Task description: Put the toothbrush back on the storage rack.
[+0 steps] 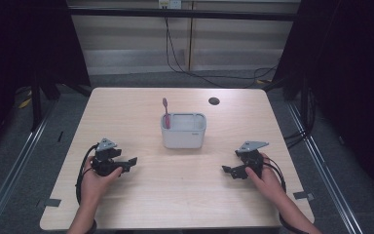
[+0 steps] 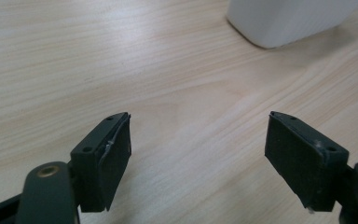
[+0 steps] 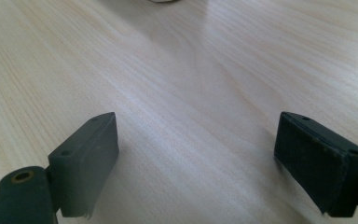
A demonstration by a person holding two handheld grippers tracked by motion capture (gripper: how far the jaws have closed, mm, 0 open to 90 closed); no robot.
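A pale wooden table [image 1: 141,204] is seen from the high view, with a white rectangular holder [image 1: 183,130] standing upright near its middle. 1 red toothbrush [image 1: 166,113] is stood in the holder's left end, head up, leaning slightly against the wall of the holder. A small dark round hole [image 1: 214,101] is noted in the tabletop behind and to the right of the holder.

The left gripper [image 1: 129,163] is held low over the near-left part of the table, its jaws pointed toward the centre; it is well apart from the holder. In the left gripper view the 2 jaws are spread wide with bare wood between them, and a corner of the holder [image 2: 289,21] is seen at the upper right.

The right gripper [image 1: 228,170] is held over the near-right part of the table, jaws pointed inward toward the left gripper. In the right gripper view its jaws are likewise spread wide, nothing between them, only wood grain beneath.

Neither gripper is in contact with the holder or the toothbrush.
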